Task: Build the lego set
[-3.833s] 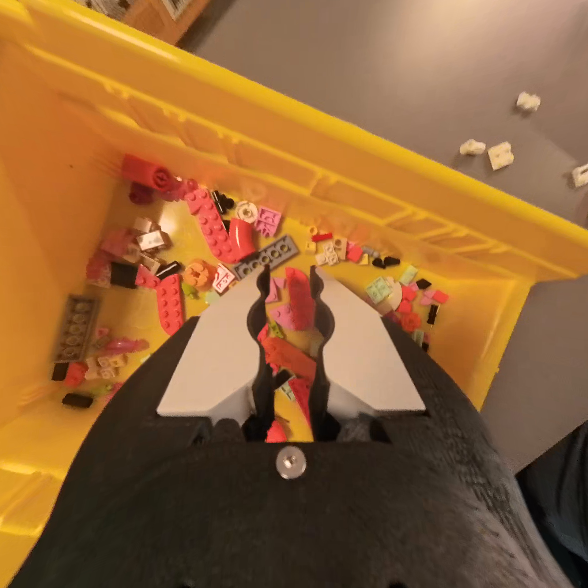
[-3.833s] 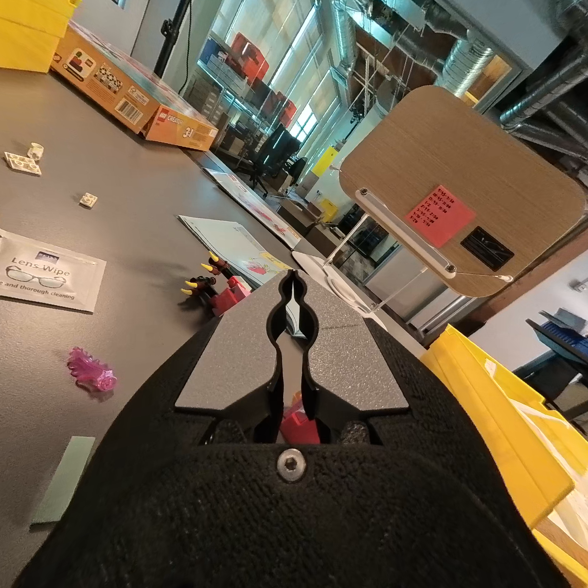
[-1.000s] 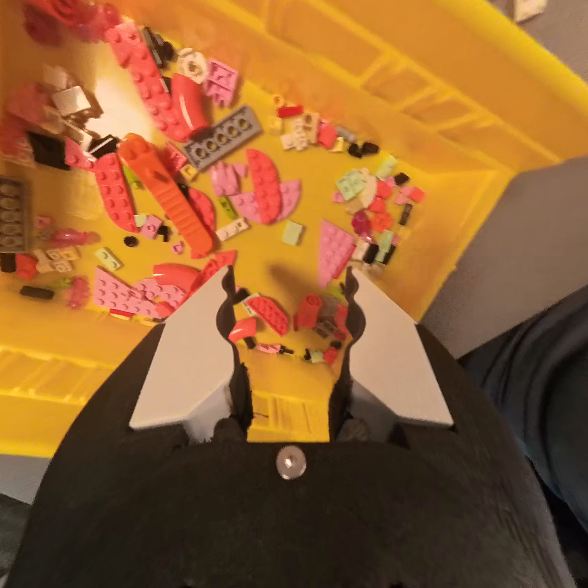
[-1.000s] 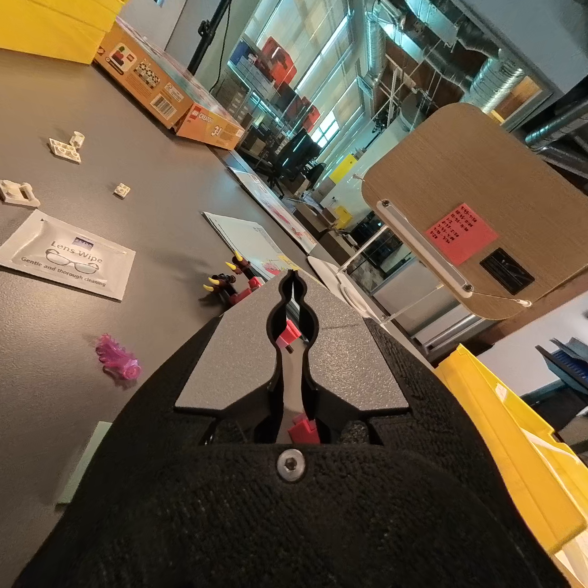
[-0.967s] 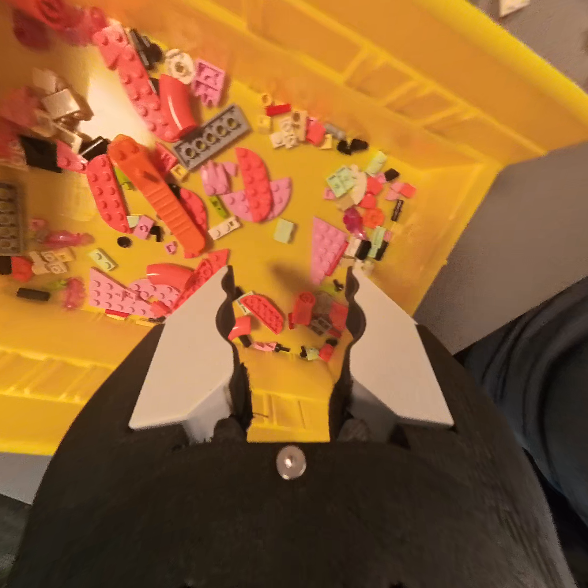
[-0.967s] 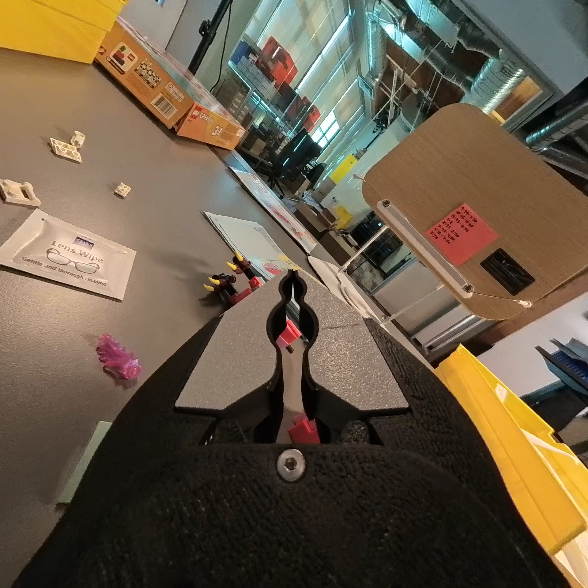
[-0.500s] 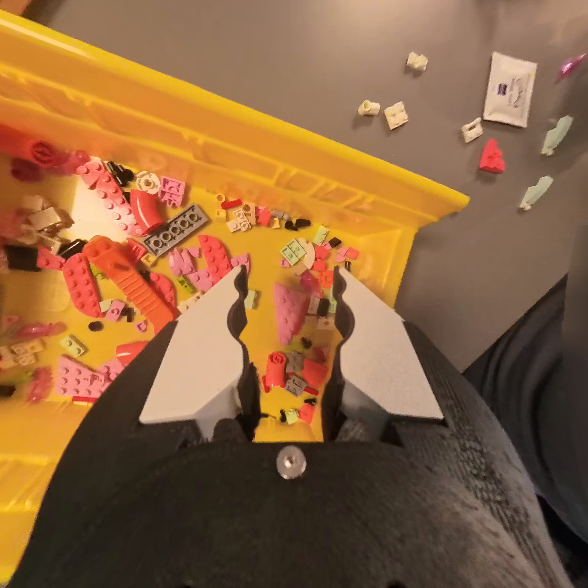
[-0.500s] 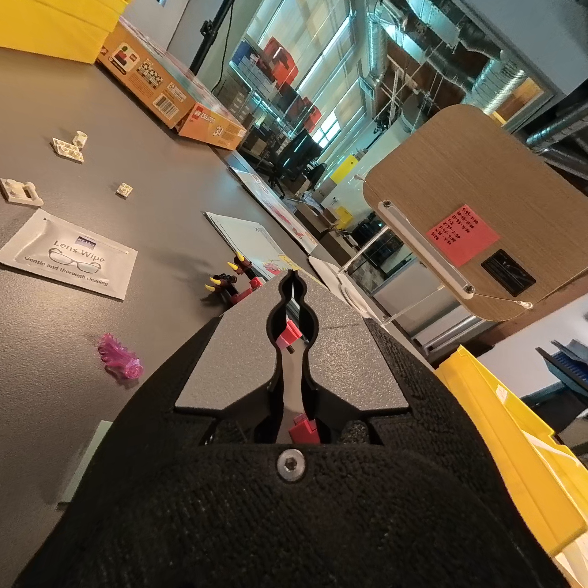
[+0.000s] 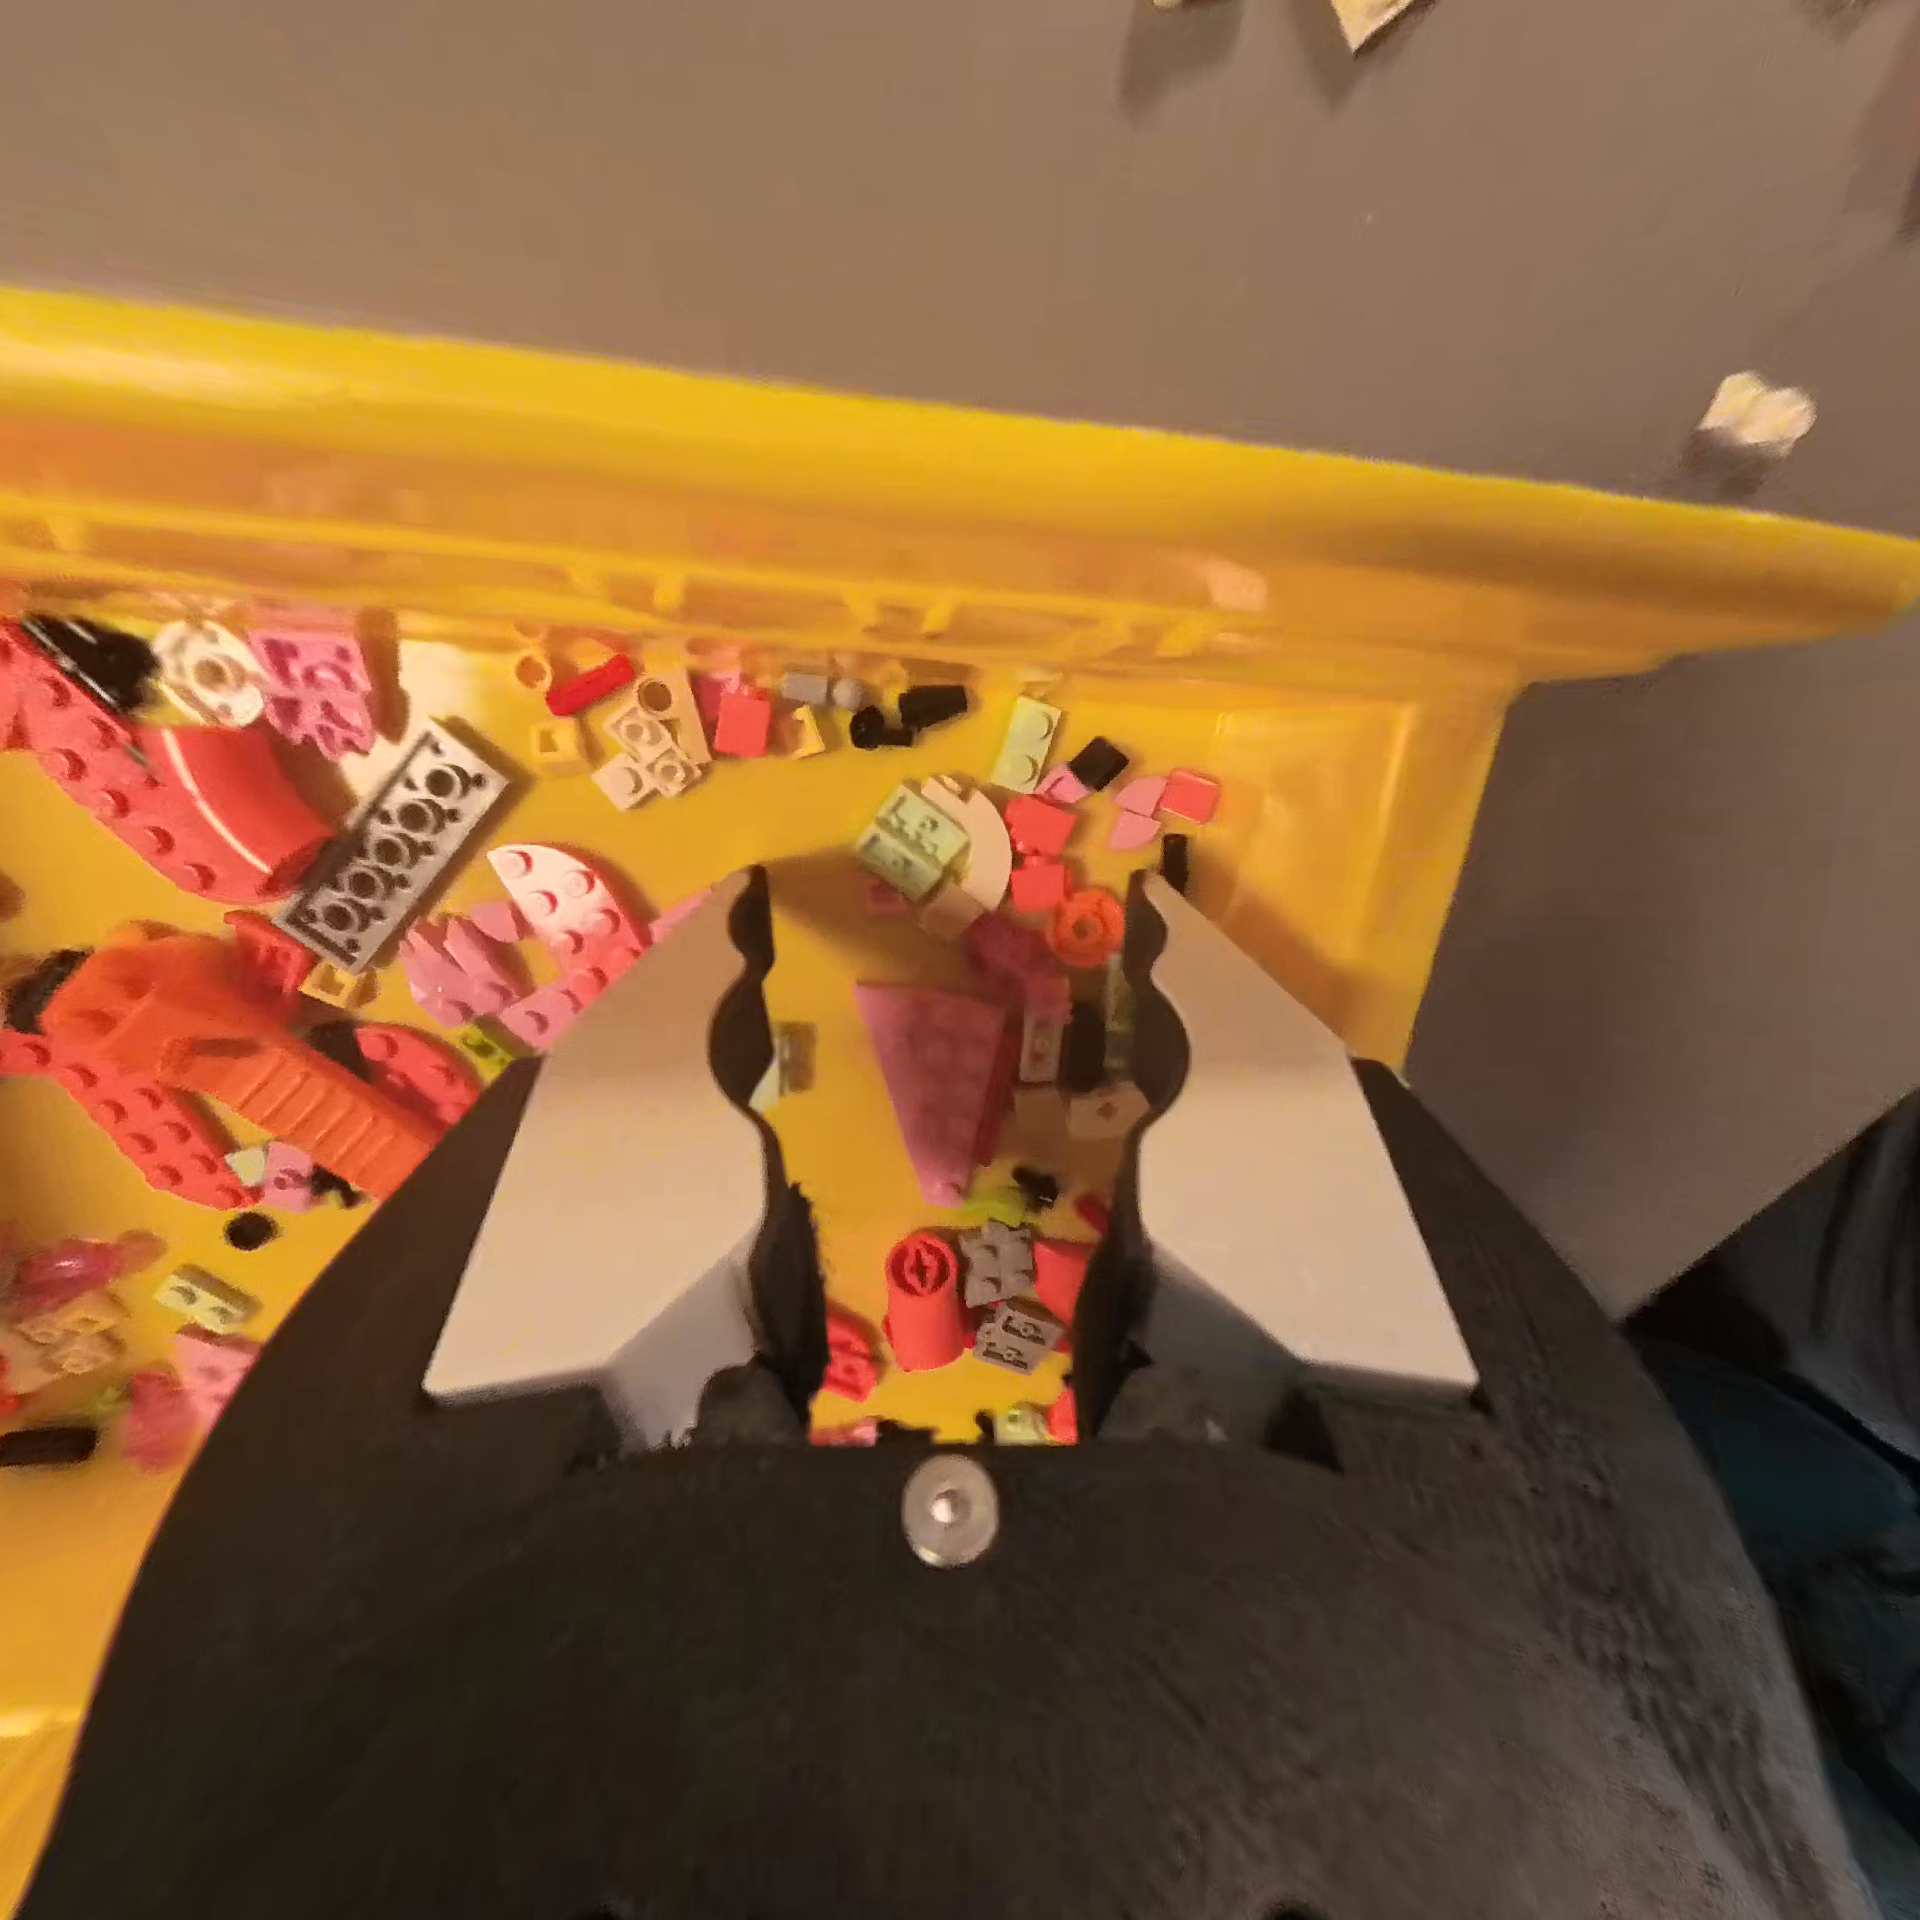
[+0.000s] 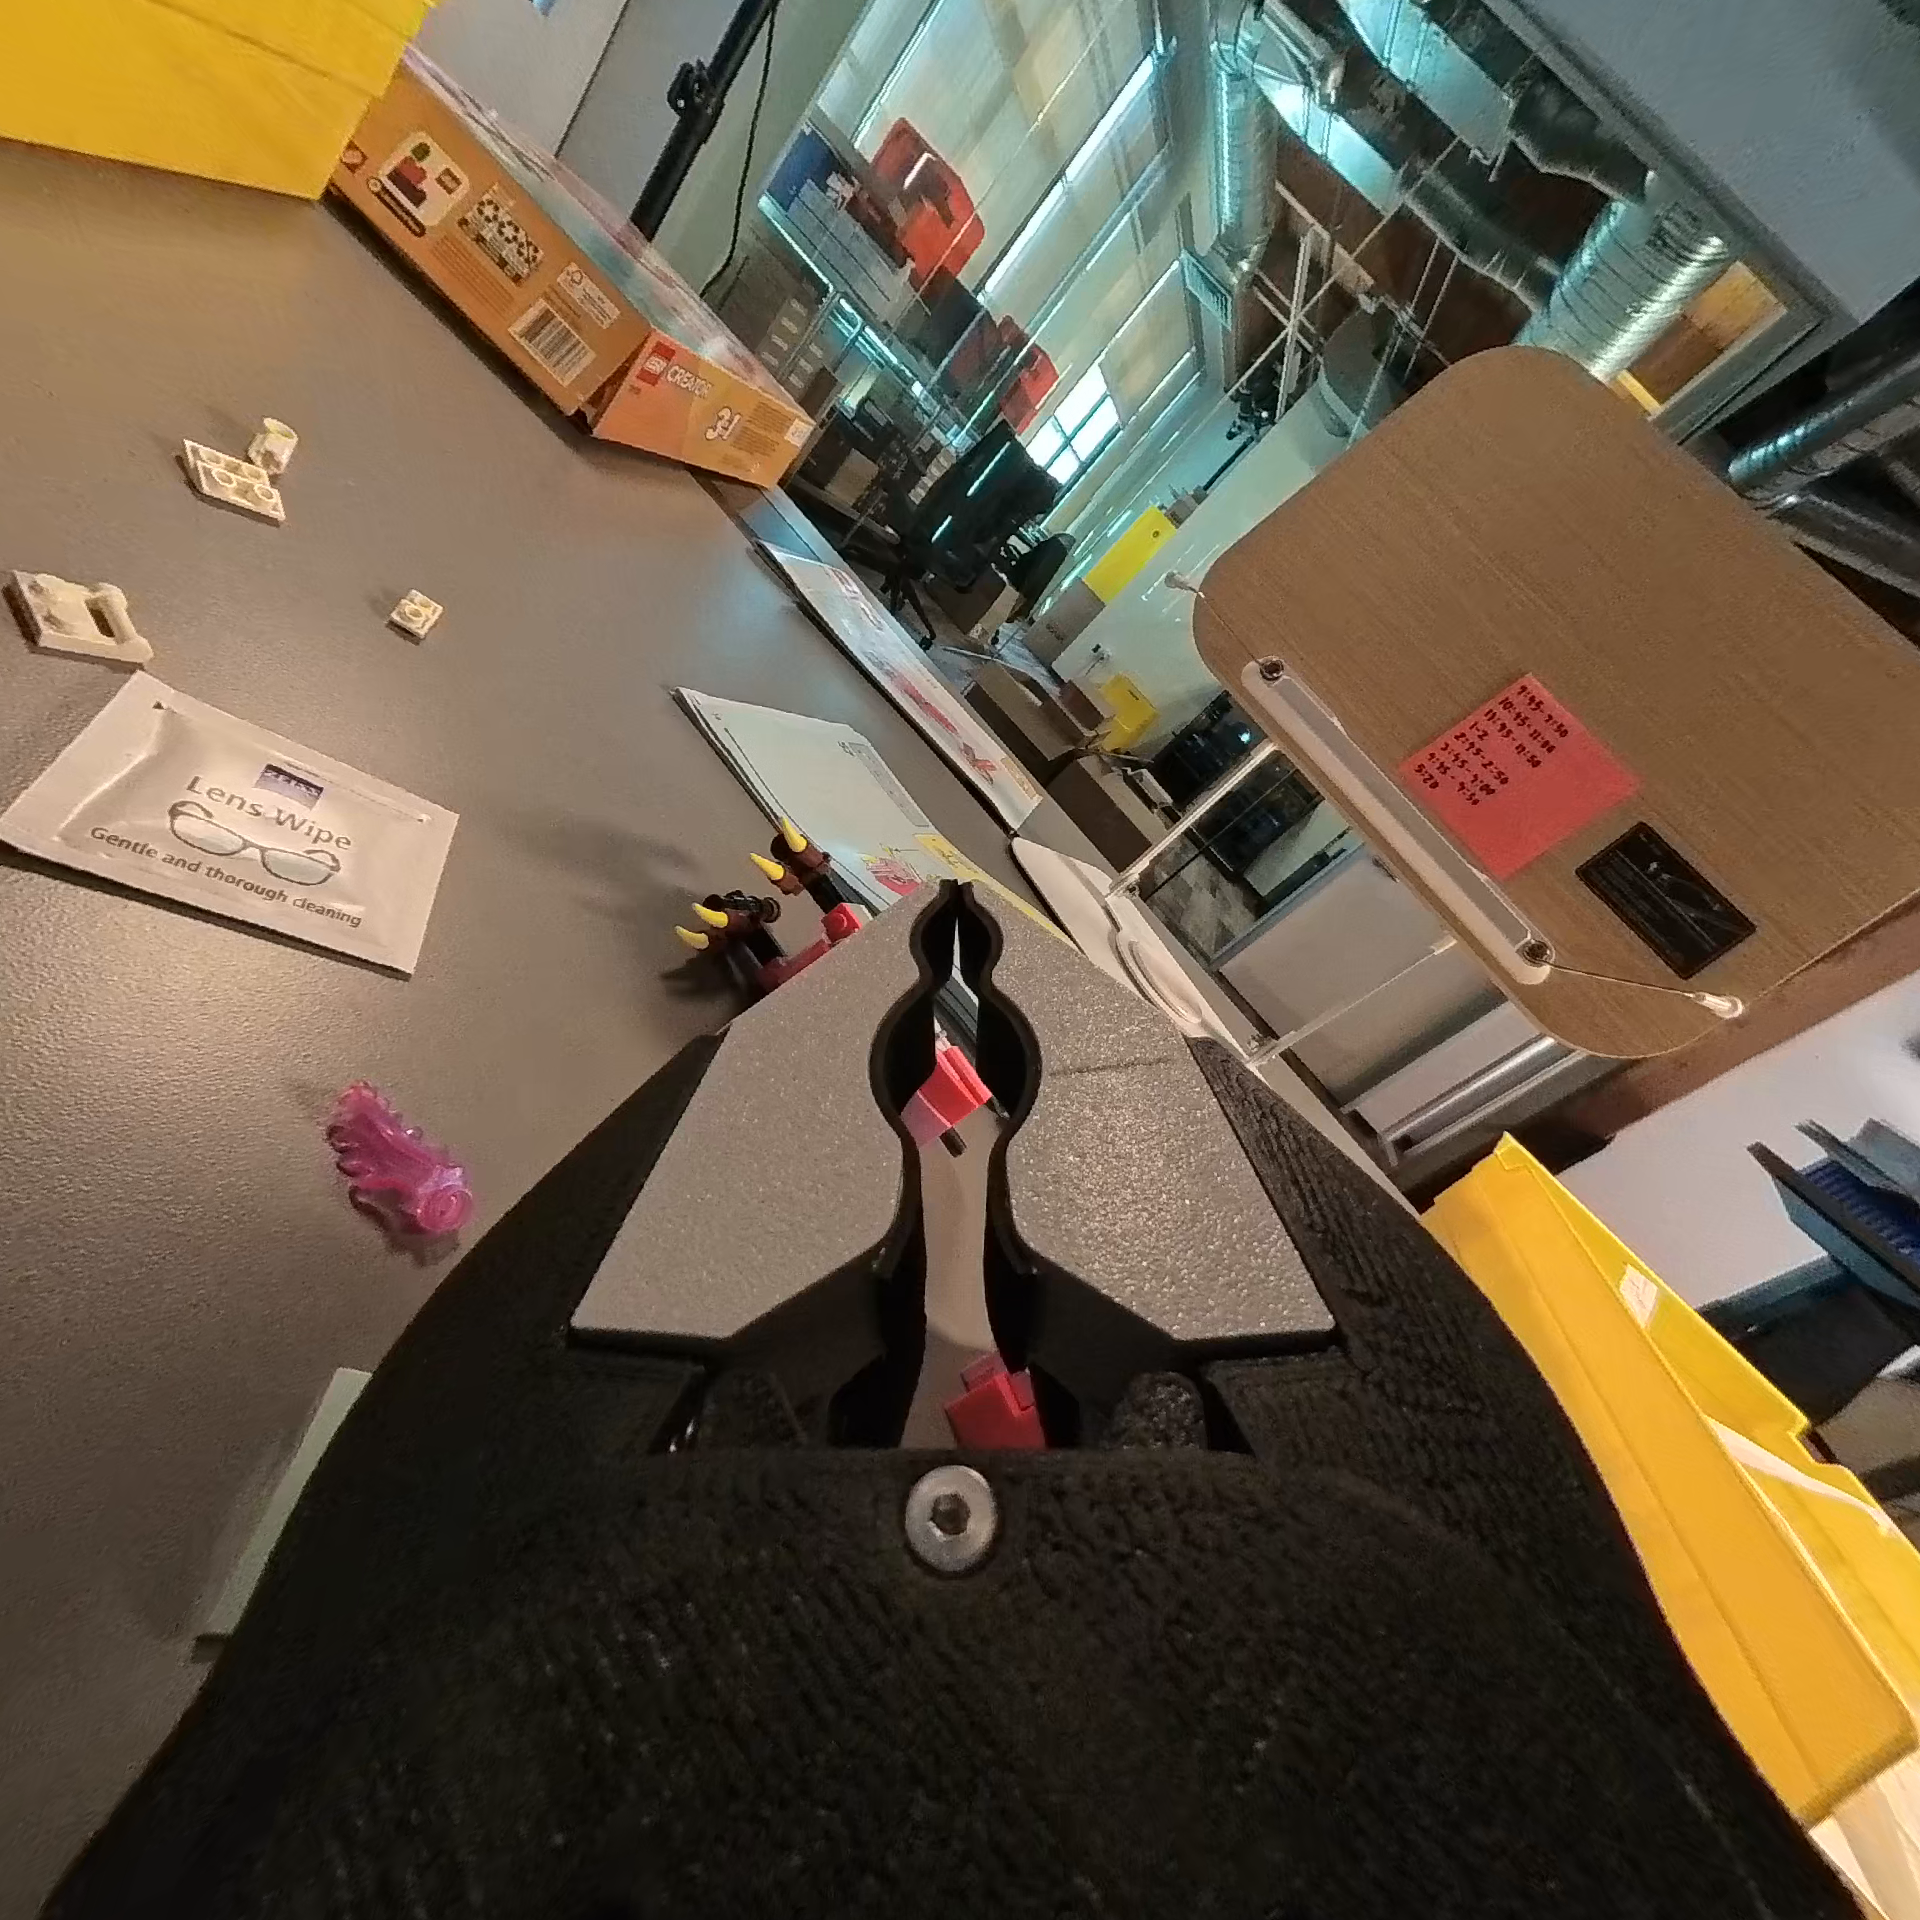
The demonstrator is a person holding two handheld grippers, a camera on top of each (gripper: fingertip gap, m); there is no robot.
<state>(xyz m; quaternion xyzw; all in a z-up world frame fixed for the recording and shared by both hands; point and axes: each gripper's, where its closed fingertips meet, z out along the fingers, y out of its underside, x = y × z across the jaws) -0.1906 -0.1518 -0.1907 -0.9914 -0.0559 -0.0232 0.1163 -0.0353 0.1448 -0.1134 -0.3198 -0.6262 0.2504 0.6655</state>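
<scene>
My left gripper [image 9: 945, 878] is open and hangs over the right end of a yellow bin [image 9: 935, 488] full of loose bricks. Nothing is in its grasp. Below, between its fingers, lie a pink wedge plate [image 9: 940, 1081], an orange round piece [image 9: 1081, 925] and a red cylinder [image 9: 920, 1299]. My right gripper [image 10: 954, 896] is shut, its tips meeting, low over the grey table [image 10: 520, 582]. A small red build with dark claws and yellow tips [image 10: 769, 935] stands on the table just left of its tips. Red parts show through the slot between the fingers.
In the bin also lie a grey plate [image 9: 395, 842] and an orange ridged tool [image 9: 229, 1060]. On the table are a wipe sachet [image 10: 239, 821], a pink clear piece [image 10: 400, 1158], white pieces [image 10: 234, 473], a printed box [image 10: 571, 281], a booklet [image 10: 821, 779], a wooden board on a stand [image 10: 1558, 675] and a yellow bin [image 10: 1662, 1455]. My hands' fingertips stand some 35 cm from each other. The wipe sachet [image 10: 239, 821] is closer to my right gripper, around 12 cm from its tips; the left tips are 20 cm off.
My left gripper swung over the bin towards its right end; its jaws narrowed, then widened again, taking nothing. My right gripper stayed shut and hardly moved.
</scene>
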